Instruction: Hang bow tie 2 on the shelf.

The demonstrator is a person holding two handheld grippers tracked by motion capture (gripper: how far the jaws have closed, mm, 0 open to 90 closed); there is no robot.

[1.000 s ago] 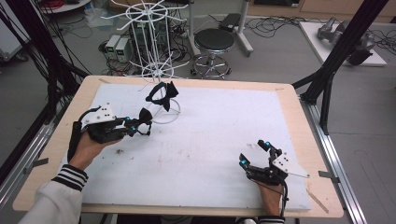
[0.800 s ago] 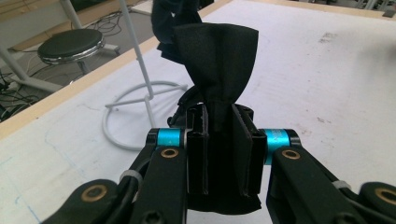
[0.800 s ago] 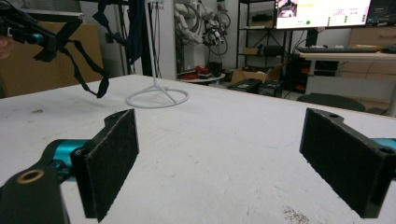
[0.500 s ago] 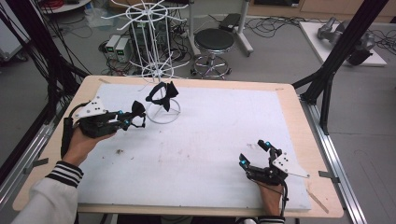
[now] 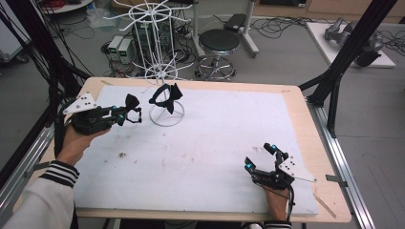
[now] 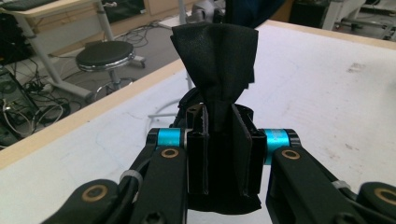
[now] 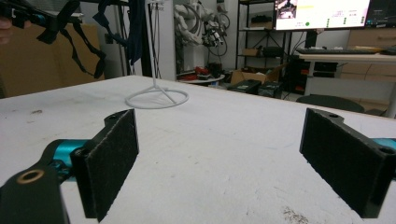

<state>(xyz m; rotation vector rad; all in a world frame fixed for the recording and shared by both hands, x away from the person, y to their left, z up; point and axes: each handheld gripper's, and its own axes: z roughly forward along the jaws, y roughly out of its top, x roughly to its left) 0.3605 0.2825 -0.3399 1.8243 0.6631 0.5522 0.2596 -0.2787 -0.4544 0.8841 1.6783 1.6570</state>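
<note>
Starting at the far-left corner of the table, my left gripper hangs above the white mat, jaws pressed together on a black fabric bow tie with a thin strap. The left gripper view has the cloth bunched between the pads and fanning upward past the tips. I read this as the carry step: one bow tie in hand, heading for the white wire display stand with a ring base just to the right, near the far edge. A second black bow tie hangs on that stand, low on its post, above the ring.

The next move, as I judge it, calls for lifting the strap up and over one of the thin white arms, then easing the jaws apart so it hangs free. What stands in the way: the hanging bow tie sits right on my approach line, and the spokes are slim and close together, so a snag or a nudge to the light stand looks likely.

Across to the near-right corner, my right gripper rests low over the mat, jaws spread wide, holding nothing. A black round stool stands on the floor beyond the far edge.
</note>
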